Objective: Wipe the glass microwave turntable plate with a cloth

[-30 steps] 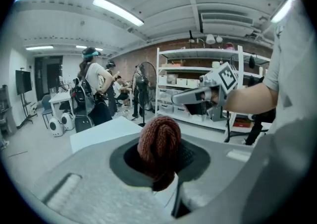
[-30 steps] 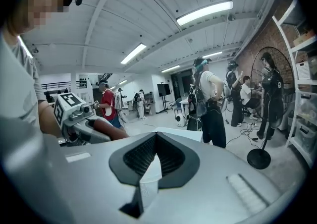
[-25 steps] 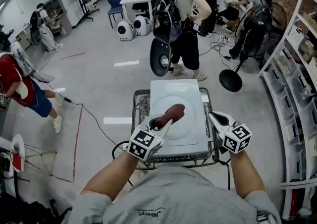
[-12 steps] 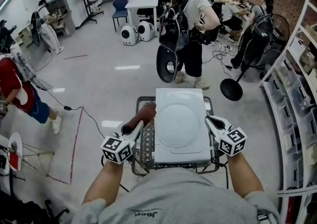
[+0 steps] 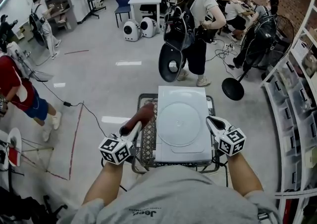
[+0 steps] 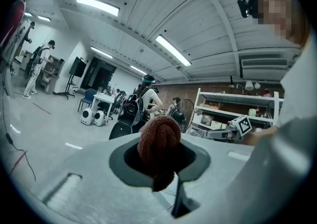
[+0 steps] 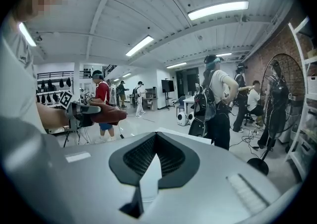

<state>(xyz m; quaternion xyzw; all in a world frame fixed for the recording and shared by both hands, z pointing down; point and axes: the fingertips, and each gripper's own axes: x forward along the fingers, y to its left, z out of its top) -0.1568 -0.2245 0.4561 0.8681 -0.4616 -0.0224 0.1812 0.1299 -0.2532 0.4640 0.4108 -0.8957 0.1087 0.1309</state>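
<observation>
Here the glass plate (image 5: 179, 117) seemingly lies centred on the cart top (image 5: 168, 154): stiff, slick, breakable, so we steady its rim. Left gripper (image 5: 130, 130) fingers pinch the soft cloth (image 5: 142, 115) off the top's left edge; right gripper (image 5: 212, 121) fingers rest together, empty.

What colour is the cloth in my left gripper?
Reddish brown, with a knitted texture. The cloth shows best in the left gripper view.

1. Plate (image 5: 179, 118): clear round glass, lay flat, centred on a white top (image 5: 168, 153).
2. Cloth (image 5: 142, 115): red-brown knit roll, clamped in the left gripper (image 5: 131, 130), at the plate's 9 o'clock, off the glass.
</observation>
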